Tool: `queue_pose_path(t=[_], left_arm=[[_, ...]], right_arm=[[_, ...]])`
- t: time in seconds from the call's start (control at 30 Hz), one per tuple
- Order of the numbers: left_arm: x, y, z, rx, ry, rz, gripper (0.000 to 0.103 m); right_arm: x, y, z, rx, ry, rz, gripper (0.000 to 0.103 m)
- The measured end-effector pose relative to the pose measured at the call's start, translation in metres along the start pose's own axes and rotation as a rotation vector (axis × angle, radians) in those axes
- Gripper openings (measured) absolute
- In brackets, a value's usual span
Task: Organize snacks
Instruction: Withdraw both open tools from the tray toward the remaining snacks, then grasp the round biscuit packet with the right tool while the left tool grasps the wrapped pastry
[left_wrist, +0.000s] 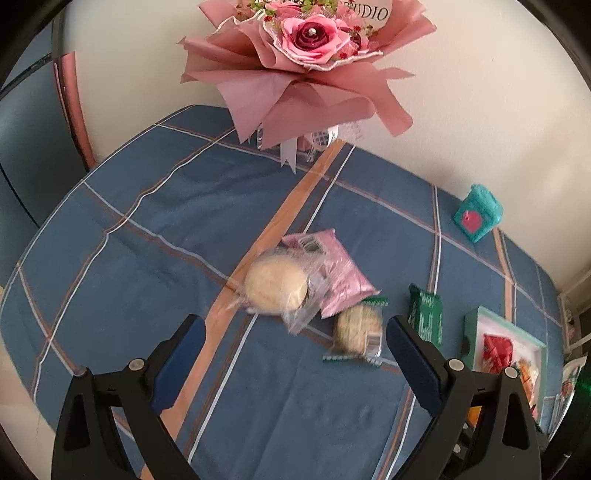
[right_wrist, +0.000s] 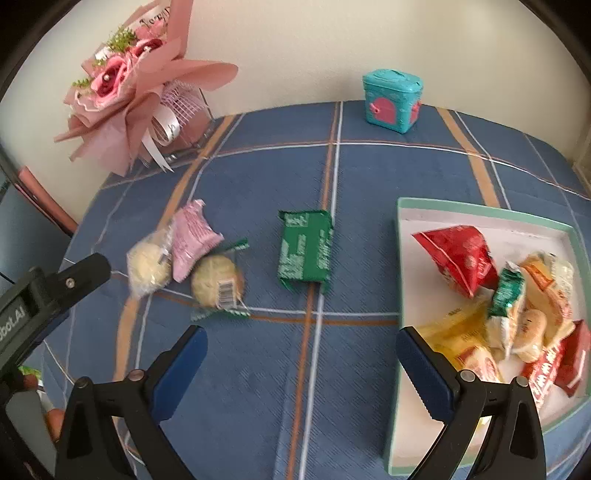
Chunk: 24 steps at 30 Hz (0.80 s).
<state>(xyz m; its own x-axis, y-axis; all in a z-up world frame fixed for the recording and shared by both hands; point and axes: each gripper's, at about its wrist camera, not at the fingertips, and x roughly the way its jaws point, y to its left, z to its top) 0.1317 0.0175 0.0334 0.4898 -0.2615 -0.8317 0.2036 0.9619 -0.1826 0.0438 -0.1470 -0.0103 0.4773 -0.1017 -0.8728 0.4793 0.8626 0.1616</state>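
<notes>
On the blue plaid tablecloth lie a clear-wrapped round cookie (left_wrist: 276, 284) (right_wrist: 147, 266), a pink packet (left_wrist: 338, 275) (right_wrist: 194, 236), a second round cookie with green wrapper ends (left_wrist: 358, 326) (right_wrist: 218, 282) and a green packet (left_wrist: 426, 312) (right_wrist: 304, 249). My left gripper (left_wrist: 293, 338) is open just short of the two cookies, nothing between its fingers; its body (right_wrist: 48, 291) shows at the left of the right wrist view. My right gripper (right_wrist: 301, 350) is open over bare cloth, the green packet ahead of it. The mint-rimmed white tray (right_wrist: 404, 258) (left_wrist: 474, 325) holds several snack bags.
A pink bouquet (left_wrist: 306, 55) (right_wrist: 136, 85) stands at the back against the wall. A teal and pink box (left_wrist: 478, 212) (right_wrist: 391, 99) sits at the back right. The table's left edge drops beside a dark chair (left_wrist: 33, 155).
</notes>
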Motion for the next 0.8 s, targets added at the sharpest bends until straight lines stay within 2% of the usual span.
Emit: queue_pose_path(t=[0.3,0.43,0.8], left_arm=[[0.016,0.02,0.022,-0.009,-0.012,0.01,0.102],[0.029,0.029,0.029,-0.011,0.003,0.026,0.102],[0.074,0.026,0.039,0.006,0.089,-0.018,0.102]], right_arm=[[0.026,0.024,0.006,-0.007,0.013,0.08,0.103],[0.041,0.039,0.011,-0.044,0.026,0.068,0.103],[0.079,0.063,0.018,-0.11,0.053,0.043,0.103]])
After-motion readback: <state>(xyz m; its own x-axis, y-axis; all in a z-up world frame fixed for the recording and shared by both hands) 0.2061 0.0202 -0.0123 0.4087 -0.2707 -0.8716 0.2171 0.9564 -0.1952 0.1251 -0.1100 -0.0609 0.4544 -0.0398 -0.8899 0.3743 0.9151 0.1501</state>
